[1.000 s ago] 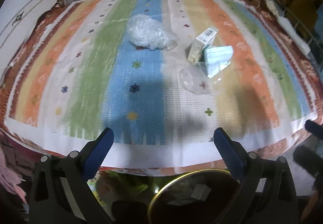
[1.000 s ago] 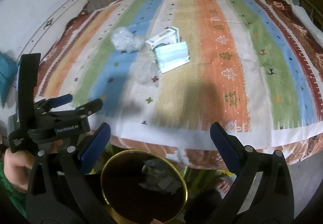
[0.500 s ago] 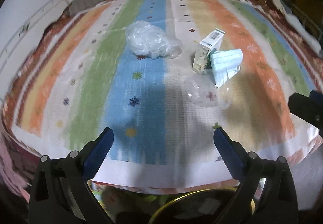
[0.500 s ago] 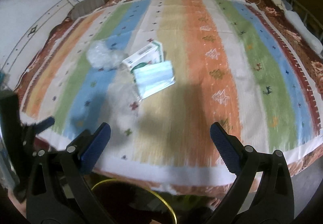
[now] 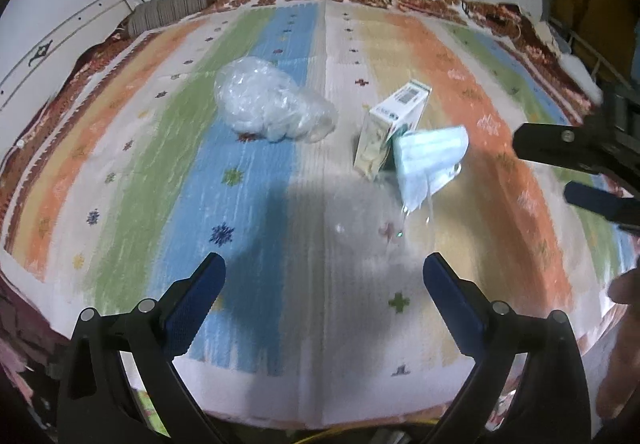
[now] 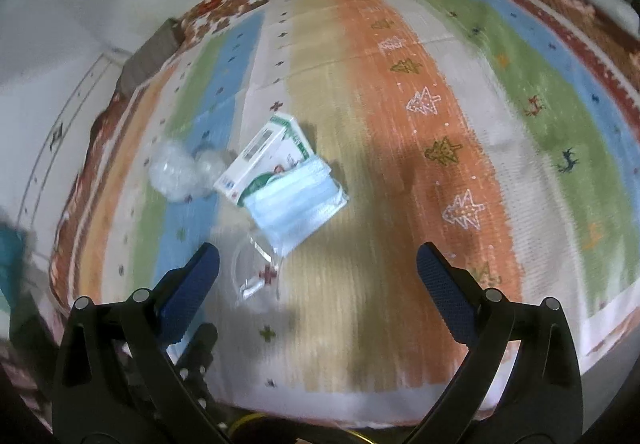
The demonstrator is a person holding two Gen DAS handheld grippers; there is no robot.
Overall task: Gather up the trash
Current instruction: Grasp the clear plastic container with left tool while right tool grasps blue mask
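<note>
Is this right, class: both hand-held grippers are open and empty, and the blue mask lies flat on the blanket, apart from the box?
Not quite. The mask leans against the box, touching it, as the right wrist view shows. Both hand-held grippers, left and right, are indeed open and empty.

Both tools look alike: the left gripper [image 5: 324, 276] and the right gripper [image 6: 318, 264] each have two black plastic arms that spread in a V and end in dark blue pads [image 5: 194, 300] with a fine ribbed texture. Round silver screws [image 5: 498, 308] sit along the tops of the arms near the pads. The black frames broaden toward the near edge, with slotted cut-outs in them.
</note>
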